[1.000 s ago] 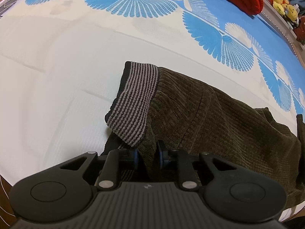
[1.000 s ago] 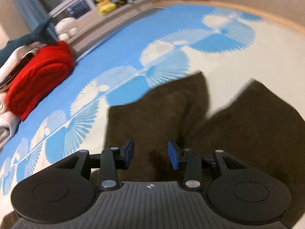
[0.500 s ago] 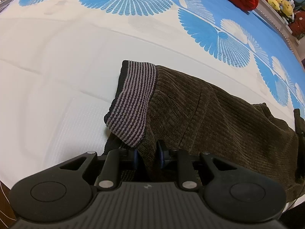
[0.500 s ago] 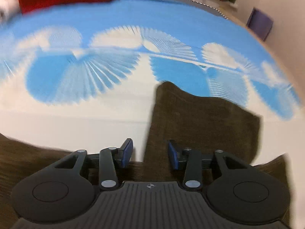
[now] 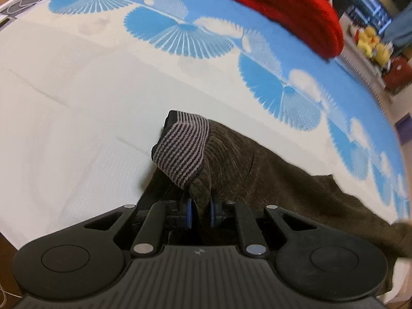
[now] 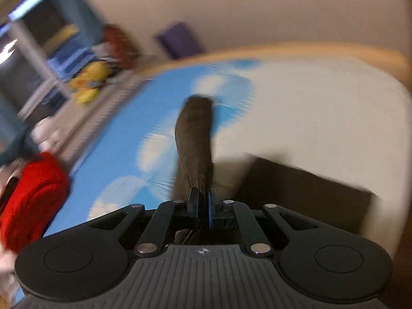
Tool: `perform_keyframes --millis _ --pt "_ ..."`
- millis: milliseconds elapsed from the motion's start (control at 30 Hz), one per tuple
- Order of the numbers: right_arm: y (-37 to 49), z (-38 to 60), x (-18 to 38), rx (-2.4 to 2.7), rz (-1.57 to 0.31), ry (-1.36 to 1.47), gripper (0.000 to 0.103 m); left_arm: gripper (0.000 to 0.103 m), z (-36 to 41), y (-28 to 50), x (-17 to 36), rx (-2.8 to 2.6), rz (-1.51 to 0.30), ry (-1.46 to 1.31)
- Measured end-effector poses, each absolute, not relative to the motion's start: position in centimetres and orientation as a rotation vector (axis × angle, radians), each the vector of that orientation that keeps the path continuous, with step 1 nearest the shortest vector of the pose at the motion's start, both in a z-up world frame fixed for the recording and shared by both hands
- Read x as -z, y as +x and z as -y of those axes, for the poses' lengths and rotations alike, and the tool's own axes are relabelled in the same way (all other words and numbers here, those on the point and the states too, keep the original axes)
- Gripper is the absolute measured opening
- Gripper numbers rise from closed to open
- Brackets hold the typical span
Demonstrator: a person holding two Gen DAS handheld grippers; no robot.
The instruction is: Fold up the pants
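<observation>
Lying on the white and blue fan-patterned bed cover (image 5: 77,108): dark brown corduroy pants (image 5: 270,175), striped waistband (image 5: 182,149) turned up at the near end. Pinching a fold of the pants just below that waistband: left gripper (image 5: 200,212), jaws having just been closing further, cloth pressed between the blue pads. Clamping a narrow strip of the same pants (image 6: 195,141): right gripper (image 6: 203,207), jaws having just been closing, pressed nearly together on the cloth, strip standing up ahead of the fingers, view blurred. Sitting well beyond the pants, at the far side of the cover: a red knit bundle (image 5: 291,7).
</observation>
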State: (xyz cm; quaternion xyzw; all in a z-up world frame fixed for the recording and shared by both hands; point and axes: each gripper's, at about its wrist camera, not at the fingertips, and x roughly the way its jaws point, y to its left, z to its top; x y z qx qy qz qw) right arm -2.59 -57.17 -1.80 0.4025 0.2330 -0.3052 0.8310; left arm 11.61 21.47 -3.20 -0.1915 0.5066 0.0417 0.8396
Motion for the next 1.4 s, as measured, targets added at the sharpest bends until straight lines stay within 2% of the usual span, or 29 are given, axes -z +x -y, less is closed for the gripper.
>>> perform_keyframes --millis 200,267,333,367,400,600,833,1033,1100,1200,1400 --pt "-9.4 60.2 10.2 0.650 -0.777 1.001 0.010 0.016 -21.0 11.8 4.8 -0.125 -1.196 -0.396" --pt "-10.8 61.6 11.4 0.704 -0.786 1.035 0.010 0.023 -21.5 11.8 4.7 -0.130 -1.181 -0.439" --pt "-11.8 63.1 11.2 0.723 -0.713 1.098 0.015 0.040 -22.3 11.7 4.9 -0.159 -1.176 -0.499" --pt "-11.9 63.7 11.1 0.736 -0.694 1.104 0.023 0.041 -22.7 11.7 5.1 -0.177 -1.175 -0.527" --pt "-11.8 64.0 11.1 0.745 -0.686 1.103 0.027 0.042 -22.8 11.7 5.2 -0.186 -1.176 -0.542" --pt "-10.8 64.0 11.7 0.764 -0.633 1.160 0.030 0.042 -22.8 12.1 5.4 -0.217 -1.177 -0.529" --pt "-12.1 63.3 10.2 0.853 -0.544 1.221 0.030 0.042 -23.0 12.6 5.7 -0.230 -1.188 -0.545" --pt "-13.8 63.6 10.2 0.885 -0.426 1.285 0.030 0.042 -24.1 12.3 4.6 -0.243 -1.120 -0.612" --pt "-13.4 64.0 10.9 0.869 -0.441 1.299 0.033 0.044 -24.1 12.4 4.8 -0.235 -1.134 -0.617" --pt "-12.7 64.3 12.0 0.837 -0.480 1.338 0.034 0.051 -23.8 12.7 5.0 -0.206 -1.152 -0.607" --pt "-10.2 63.6 10.9 0.831 -0.517 1.182 0.034 0.048 -22.9 13.2 6.1 -0.198 -1.221 -0.531"
